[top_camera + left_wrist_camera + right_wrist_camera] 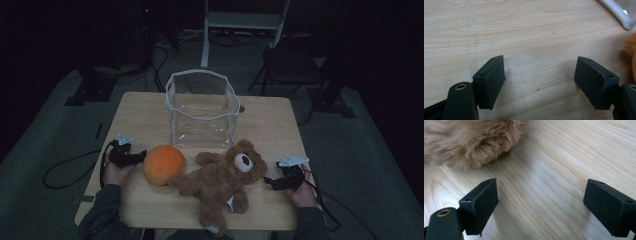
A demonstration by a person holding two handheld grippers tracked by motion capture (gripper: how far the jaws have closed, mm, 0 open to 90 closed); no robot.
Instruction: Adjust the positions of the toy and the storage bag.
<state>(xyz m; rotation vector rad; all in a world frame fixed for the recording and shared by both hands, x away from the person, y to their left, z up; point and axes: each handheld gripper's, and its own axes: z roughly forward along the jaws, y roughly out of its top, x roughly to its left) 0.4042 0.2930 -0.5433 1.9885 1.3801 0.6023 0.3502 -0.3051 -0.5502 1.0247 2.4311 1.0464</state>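
Both grippers stand spread over bare wood, pinching nothing: the left gripper (141, 157) just left of the orange ball (164, 164), the right gripper (269, 181) right of the teddy bear (220, 181). Behind the bear stands a clear bag (202, 107), probably empty; the dim light obscures it.

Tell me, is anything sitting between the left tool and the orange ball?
Nothing visible. The left tool sits open on the table just left of the orange ball, with bare wood between its jaws. The teddy bear lies on the ball's far side.
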